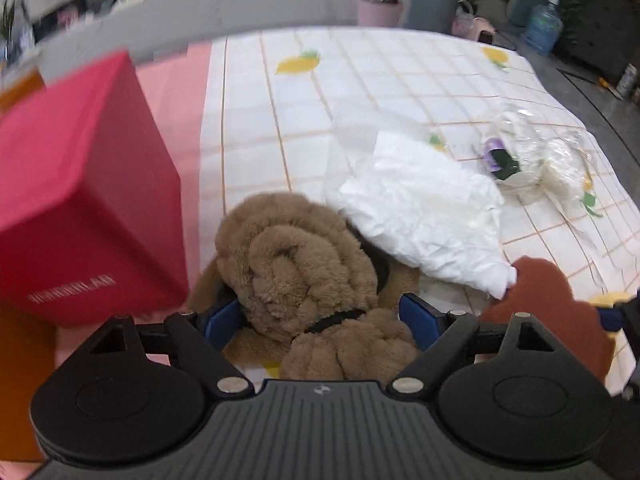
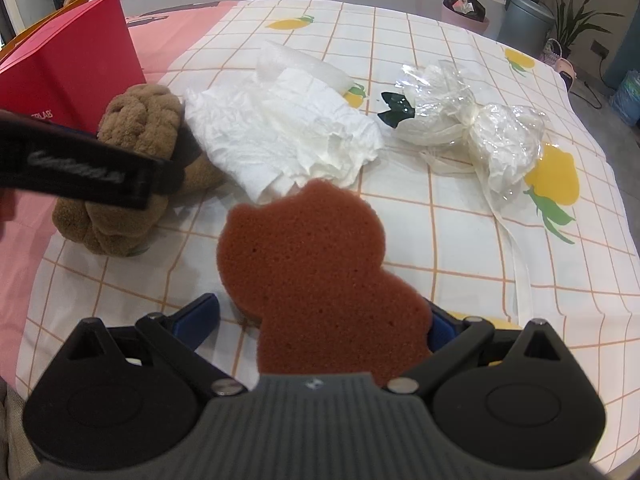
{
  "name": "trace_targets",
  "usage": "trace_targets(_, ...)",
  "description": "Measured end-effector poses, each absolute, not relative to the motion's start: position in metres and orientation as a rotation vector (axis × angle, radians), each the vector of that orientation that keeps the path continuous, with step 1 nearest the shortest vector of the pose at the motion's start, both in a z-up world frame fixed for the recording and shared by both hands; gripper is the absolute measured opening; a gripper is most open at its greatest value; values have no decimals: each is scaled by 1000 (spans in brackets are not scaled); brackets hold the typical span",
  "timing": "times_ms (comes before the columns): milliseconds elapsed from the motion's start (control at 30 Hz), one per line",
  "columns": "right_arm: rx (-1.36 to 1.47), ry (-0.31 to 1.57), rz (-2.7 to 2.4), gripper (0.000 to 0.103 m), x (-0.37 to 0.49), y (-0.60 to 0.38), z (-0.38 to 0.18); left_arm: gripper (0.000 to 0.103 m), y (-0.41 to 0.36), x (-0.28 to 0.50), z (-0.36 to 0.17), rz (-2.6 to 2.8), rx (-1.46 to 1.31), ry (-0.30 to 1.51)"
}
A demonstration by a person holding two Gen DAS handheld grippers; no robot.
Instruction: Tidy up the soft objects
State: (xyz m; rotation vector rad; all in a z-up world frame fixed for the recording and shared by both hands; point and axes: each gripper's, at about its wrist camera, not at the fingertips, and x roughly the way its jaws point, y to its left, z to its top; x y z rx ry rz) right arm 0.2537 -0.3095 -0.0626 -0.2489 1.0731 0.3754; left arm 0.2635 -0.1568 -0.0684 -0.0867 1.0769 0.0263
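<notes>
A brown plush toy lies on the checked tablecloth between the blue pads of my left gripper, whose jaws stand around it; the grip looks closed on the plush. It also shows in the right wrist view with the left gripper across it. My right gripper is shut on a reddish-brown bear-shaped sponge, held above the cloth; the sponge also shows at the right of the left wrist view.
A red box stands left of the plush. Crumpled white paper lies beside the plush. A clear plastic-wrapped bundle lies to the right. Bins and plants stand beyond the table's far edge.
</notes>
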Motion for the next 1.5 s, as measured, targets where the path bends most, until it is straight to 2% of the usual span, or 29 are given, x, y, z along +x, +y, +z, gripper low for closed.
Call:
trace_targets(200,-250,1071,376,100,253,-309,-62,102,-154,273,-78,45,-74,1087)
trace_targets(300,-251,1073,379,99,253,-310,-62,86,-158,266,-71,55,-63,1066)
trace_targets(333,-251,1079,381,99,254,-310,-61,84,-158,264,-69,48,-59,1066)
trace_targets(367,-251,1085,380,96,255,-311,-60,77,-159,263,-67,31,-43,1065)
trace_targets(400,-247,1089,372,88,256,-312,-58,72,-158,261,-64,23,-35,1065)
trace_targets(467,-210,1117,364,86,260,-317,-54,67,-151,257,-57,17,-86,1079)
trace_targets(567,-184,1125,358,85,257,-321,-53,65,-136,241,-47,-6,-169,1110)
trace_targets(800,-138,1087,348,85,238,-322,-25,62,-116,199,-33,-72,-166,1110)
trace_targets(1033,-143,1061,321,85,214,-315,-5,62,-123,191,-22,-118,-133,1112)
trace_targets(1233,-43,1021,128,85,236,-326,20,62,-143,211,9,-151,-95,1043)
trace_targets(1500,102,981,-54,85,319,-309,59,62,-141,286,56,-73,-94,918)
